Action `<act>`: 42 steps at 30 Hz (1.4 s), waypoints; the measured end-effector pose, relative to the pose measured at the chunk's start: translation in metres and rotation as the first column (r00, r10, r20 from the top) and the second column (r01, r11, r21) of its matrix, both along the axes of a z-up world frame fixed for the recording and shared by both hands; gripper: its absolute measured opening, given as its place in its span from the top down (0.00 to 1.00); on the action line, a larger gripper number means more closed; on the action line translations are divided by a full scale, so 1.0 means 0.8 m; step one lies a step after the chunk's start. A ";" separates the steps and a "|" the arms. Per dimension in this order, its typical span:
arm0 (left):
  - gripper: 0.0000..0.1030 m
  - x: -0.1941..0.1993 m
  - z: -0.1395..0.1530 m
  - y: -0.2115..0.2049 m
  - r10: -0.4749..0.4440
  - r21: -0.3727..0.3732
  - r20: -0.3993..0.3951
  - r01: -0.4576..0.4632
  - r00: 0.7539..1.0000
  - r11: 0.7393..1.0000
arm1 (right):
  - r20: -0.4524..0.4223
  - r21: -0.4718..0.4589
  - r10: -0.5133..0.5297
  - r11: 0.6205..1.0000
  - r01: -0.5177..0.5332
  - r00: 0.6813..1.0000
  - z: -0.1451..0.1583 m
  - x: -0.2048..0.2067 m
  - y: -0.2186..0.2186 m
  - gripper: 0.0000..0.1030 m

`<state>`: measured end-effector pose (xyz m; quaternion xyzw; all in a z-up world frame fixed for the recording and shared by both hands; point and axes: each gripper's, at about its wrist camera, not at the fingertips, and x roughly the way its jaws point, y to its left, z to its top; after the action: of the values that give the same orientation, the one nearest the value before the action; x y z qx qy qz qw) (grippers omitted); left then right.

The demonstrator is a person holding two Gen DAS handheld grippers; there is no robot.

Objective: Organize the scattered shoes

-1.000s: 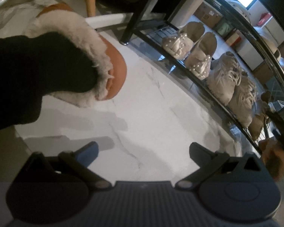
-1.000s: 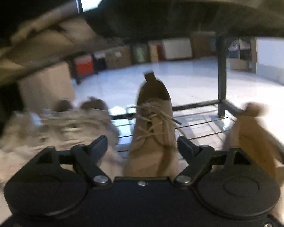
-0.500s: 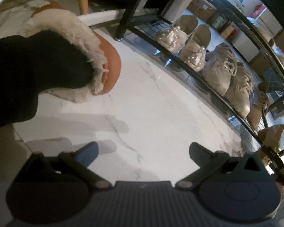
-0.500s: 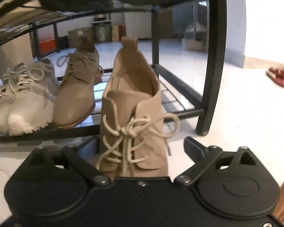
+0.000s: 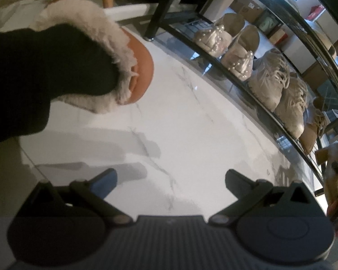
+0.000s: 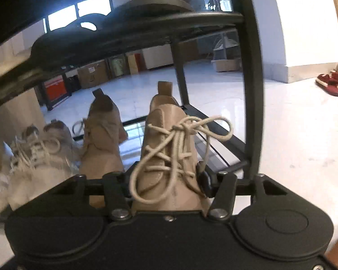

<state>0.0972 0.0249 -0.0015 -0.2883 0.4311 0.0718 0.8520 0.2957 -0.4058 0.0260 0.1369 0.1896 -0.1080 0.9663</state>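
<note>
My right gripper [image 6: 166,180] is clamped on the tan suede lace-up ankle boot [image 6: 169,155]; its jaws have just been closing and now press the boot's sides near the toe, cream laces draped over the front. I hold the boot with its heel tab pointing into the black metal shoe rack [image 6: 251,90], at the right end of the bottom shelf, just inside the front corner post. I cannot tell whether the sole touches the shelf.

On that shelf, just to the left, stands the matching tan lace-up boot [image 6: 103,144], then a pair of cream chunky sneakers [image 6: 33,157], blurred. A pair of dark red slippers [image 6: 329,84] lies on the white floor far to the right.

My left gripper [image 5: 169,180] hangs spread wide with nothing between its fingers, over the white marble-veined floor [image 5: 191,135]. At upper left, a leg in a dark sock wears a brown fur-lined slipper [image 5: 133,67]. Along the rack's bottom shelf sit two beige pearl-trimmed slip-ons [image 5: 227,45] near its left end.
</note>
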 end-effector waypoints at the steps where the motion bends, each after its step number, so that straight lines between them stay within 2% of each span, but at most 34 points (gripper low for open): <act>1: 0.01 0.001 0.000 0.000 0.001 0.001 0.000 -0.001 1.000 1.000 | -0.006 0.007 0.012 1.000 -0.012 1.000 0.002 0.009 -0.004 0.49; 5: 0.01 0.002 0.000 0.001 0.006 0.003 0.001 -0.006 1.000 1.000 | -0.097 0.040 0.053 0.998 -0.049 0.994 -0.007 0.031 -0.002 0.46; 9: 0.01 0.001 -0.003 0.002 0.004 0.003 -0.013 -0.004 1.000 1.000 | -0.092 -0.037 0.070 0.997 -0.073 0.993 -0.015 0.027 0.013 0.42; 11: 0.01 0.001 -0.004 0.003 0.006 0.004 -0.014 -0.006 1.000 1.000 | -0.101 -0.037 0.065 0.997 -0.069 0.993 -0.015 0.031 0.013 0.32; 14: 0.01 0.001 -0.002 0.003 0.006 0.000 -0.004 -0.006 1.000 1.000 | -0.141 -0.017 0.068 0.997 -0.072 0.988 -0.015 0.048 0.010 0.25; 18: 0.01 0.001 -0.003 0.004 0.008 -0.009 -0.012 -0.008 1.000 1.000 | -0.167 -0.022 0.072 0.997 -0.076 0.983 -0.012 0.057 0.007 0.37; 21: 0.01 0.001 -0.003 0.005 0.013 -0.003 -0.011 -0.013 1.000 1.000 | -0.124 -0.013 0.071 0.997 -0.073 0.990 -0.006 0.047 0.009 0.47; 25: 0.01 0.000 -0.002 0.007 0.026 -0.001 0.001 -0.026 1.000 1.000 | 0.003 -0.007 0.044 0.999 -0.044 0.999 0.008 0.040 0.009 0.47; 28: 0.01 0.000 0.001 0.006 0.045 -0.005 0.022 -0.045 0.999 0.999 | 0.045 -0.043 0.031 0.999 -0.029 0.999 0.014 0.061 0.006 0.47; 33: 0.01 0.018 -0.002 -0.004 0.116 -0.002 0.035 -0.116 0.993 0.993 | 0.076 -0.093 -0.032 0.995 0.039 0.997 0.010 0.125 0.001 0.47; 37: 0.01 0.028 -0.003 -0.016 0.082 -0.021 0.063 -0.081 0.995 0.996 | 0.040 -0.137 -0.060 0.988 0.066 0.997 -0.011 0.162 0.005 0.46; 40: 0.01 0.027 -0.004 -0.017 0.073 -0.022 0.048 -0.072 0.996 0.997 | 0.028 -0.219 -0.057 0.974 0.062 0.998 -0.022 0.175 0.021 0.34; 42: 0.01 0.027 -0.002 -0.015 0.060 -0.010 0.045 -0.059 0.997 0.998 | 0.041 -0.202 -0.073 0.976 0.080 0.997 -0.016 0.167 0.027 0.22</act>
<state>0.1191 0.0125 -0.0031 -0.3062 0.4033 0.0887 0.8578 0.4296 -0.3843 0.0135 0.0461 0.1558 -0.1614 0.9734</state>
